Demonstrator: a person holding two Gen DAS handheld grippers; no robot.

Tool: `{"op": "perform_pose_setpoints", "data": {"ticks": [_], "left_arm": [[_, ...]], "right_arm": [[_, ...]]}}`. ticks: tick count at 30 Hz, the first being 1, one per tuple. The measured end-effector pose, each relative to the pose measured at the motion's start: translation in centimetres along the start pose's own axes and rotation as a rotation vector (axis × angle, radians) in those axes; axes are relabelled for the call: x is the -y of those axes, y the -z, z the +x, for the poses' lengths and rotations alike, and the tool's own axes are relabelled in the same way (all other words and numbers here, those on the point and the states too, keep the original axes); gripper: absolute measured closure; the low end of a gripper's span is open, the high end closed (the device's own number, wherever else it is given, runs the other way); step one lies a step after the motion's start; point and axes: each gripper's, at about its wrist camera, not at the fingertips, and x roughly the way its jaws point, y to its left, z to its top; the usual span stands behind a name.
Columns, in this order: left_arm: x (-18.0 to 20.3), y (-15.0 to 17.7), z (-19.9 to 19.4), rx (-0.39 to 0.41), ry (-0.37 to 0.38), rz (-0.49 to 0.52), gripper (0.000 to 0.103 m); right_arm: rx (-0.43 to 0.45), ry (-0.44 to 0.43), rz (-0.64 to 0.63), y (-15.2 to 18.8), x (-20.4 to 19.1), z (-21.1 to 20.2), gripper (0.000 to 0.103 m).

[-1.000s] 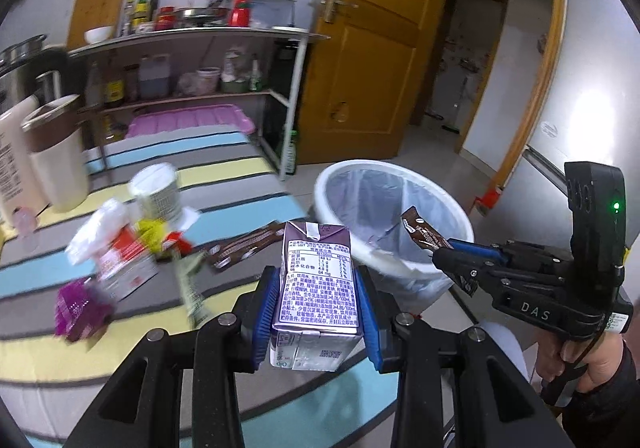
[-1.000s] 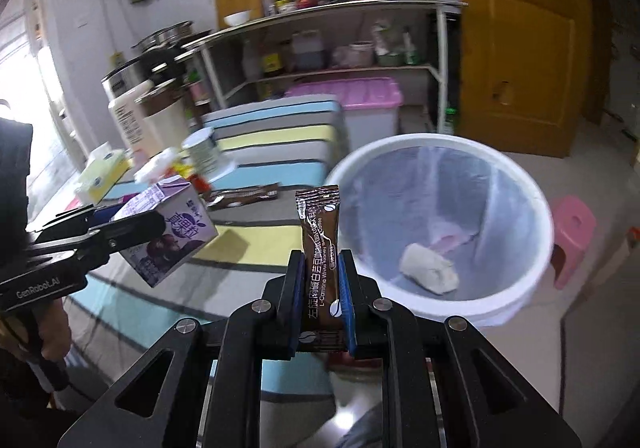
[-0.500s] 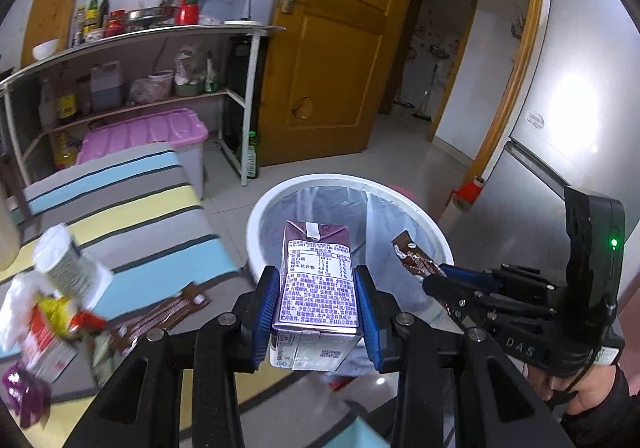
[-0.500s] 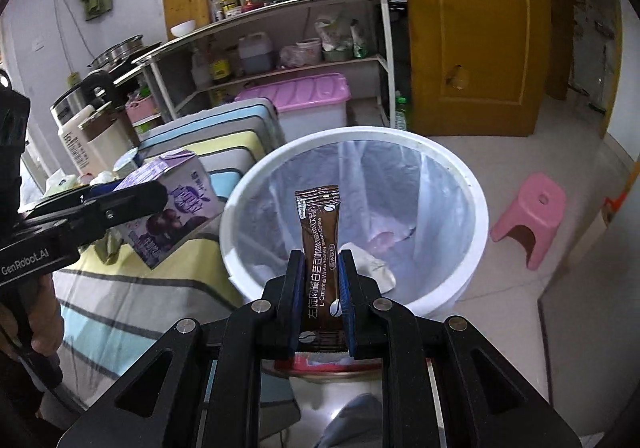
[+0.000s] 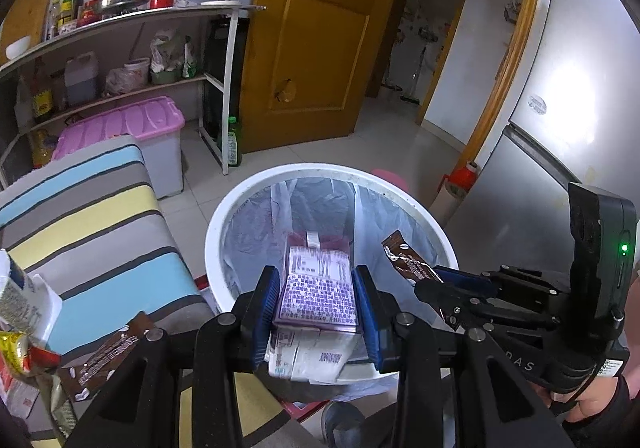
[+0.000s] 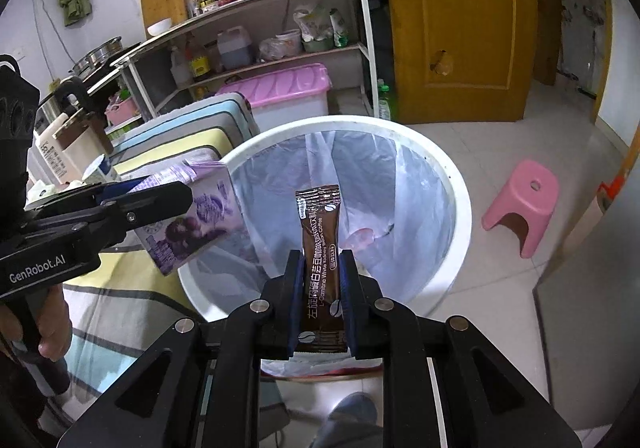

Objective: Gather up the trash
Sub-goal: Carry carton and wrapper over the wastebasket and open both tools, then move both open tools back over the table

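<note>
My left gripper (image 5: 318, 302) is shut on a purple milk carton (image 5: 318, 290), tipped forward over the near rim of the white trash bin (image 5: 248, 200). The carton also shows in the right wrist view (image 6: 196, 216), held over the bin's left rim. My right gripper (image 6: 320, 288) is shut on a brown coffee sachet (image 6: 320, 244), held upright over the bin (image 6: 452, 176). The sachet shows in the left wrist view (image 5: 408, 260) at the bin's right side. The bin has a clear bag liner with some trash at the bottom.
A striped tablecloth (image 5: 80, 216) covers the table left of the bin, with another brown sachet (image 5: 108, 356) and wrappers (image 5: 20, 348) at its near edge. A pink stool (image 6: 524, 200), a pink-lidded box (image 6: 280, 92), shelves and a door stand behind.
Both grippers moved from above the table to over the bin. The carton has tipped forward in the left gripper. The sachet stays upright in the right gripper.
</note>
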Motion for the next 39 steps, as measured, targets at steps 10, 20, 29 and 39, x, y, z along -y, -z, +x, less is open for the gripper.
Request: {"op": "perform_pose_setpoints", "data": {"ticks": [10, 20, 29, 39], "left_arm": [[-0.2, -0.1, 0.1, 0.001, 0.011, -0.001, 0.064], [-1.0, 0.7, -2.5, 0.042, 0.003, -0.051, 0.064], [-1.5, 2.7, -7.1, 0.095, -0.061, -0.072, 0.064], [-3.1, 5.5, -11.6, 0.137, -0.128, -0.12, 0.064]], "right_arm": [[-0.009, 0.011, 0.001, -0.1, 0.0, 0.6, 0.081], [0.042, -0.002, -0.008, 0.2, -1.0, -2.0, 0.081], [0.084, -0.051, -0.06, 0.6, -4.2, -4.5, 0.081], [0.107, -0.148, -0.118, 1.9, -8.0, -5.8, 0.081]]}}
